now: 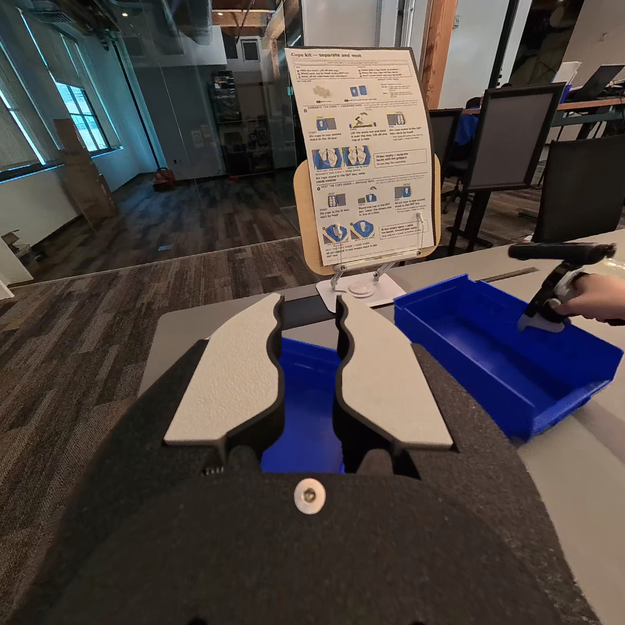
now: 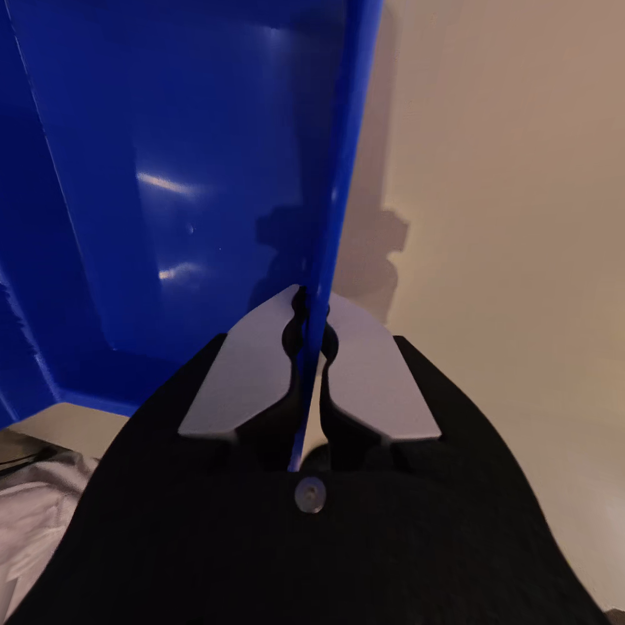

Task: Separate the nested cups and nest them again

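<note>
Pictured mid-task: right gripper [image 2: 313, 301] clamped on the side wall of an empty blue bin [image 1: 500, 355] near the table's [image 1: 575, 507] right edge. Left gripper [image 1: 309, 301] held above a second blue bin [image 1: 304, 389] toward the left edge, jaws parted, grasping nothing. No cups in view anywhere; whereabouts impossible to tell. Judged a bin-shifting stage, with separating or nesting apparently left to do.
</note>
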The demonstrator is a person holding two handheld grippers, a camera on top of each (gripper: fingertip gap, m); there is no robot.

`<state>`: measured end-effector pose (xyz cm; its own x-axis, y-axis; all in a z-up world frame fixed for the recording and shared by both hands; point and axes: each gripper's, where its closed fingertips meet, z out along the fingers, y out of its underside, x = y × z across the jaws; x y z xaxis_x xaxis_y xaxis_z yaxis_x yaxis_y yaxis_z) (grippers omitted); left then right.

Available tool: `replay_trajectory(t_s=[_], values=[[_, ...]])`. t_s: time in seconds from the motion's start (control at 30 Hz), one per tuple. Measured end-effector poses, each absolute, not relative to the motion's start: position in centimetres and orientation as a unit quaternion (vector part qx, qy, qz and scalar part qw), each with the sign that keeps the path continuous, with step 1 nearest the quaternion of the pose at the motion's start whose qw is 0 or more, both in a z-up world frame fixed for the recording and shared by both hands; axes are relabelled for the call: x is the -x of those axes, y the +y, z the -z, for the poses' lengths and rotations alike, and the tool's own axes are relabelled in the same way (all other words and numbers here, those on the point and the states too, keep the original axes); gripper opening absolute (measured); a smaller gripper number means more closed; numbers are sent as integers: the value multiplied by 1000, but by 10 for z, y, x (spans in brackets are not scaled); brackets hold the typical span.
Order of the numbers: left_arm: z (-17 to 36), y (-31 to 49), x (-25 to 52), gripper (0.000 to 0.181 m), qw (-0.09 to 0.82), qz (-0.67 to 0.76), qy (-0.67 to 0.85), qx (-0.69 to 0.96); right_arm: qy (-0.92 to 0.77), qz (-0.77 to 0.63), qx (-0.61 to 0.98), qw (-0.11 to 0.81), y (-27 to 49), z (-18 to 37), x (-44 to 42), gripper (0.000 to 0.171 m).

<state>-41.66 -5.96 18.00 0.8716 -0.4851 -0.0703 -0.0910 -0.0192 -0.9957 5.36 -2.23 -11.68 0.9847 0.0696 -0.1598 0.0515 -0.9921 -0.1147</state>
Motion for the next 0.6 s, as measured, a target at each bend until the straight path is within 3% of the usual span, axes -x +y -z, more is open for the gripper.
replay_trajectory(t_s=[0.4, 0.6], values=[[-177, -48, 377, 28, 657, 105, 246, 705, 50, -52, 995, 67, -82, 119, -245, 6], [-181, -43, 362, 28, 664, 80, 249, 701, 101, -73, 989, 76, -103, 119, -296, 6]])
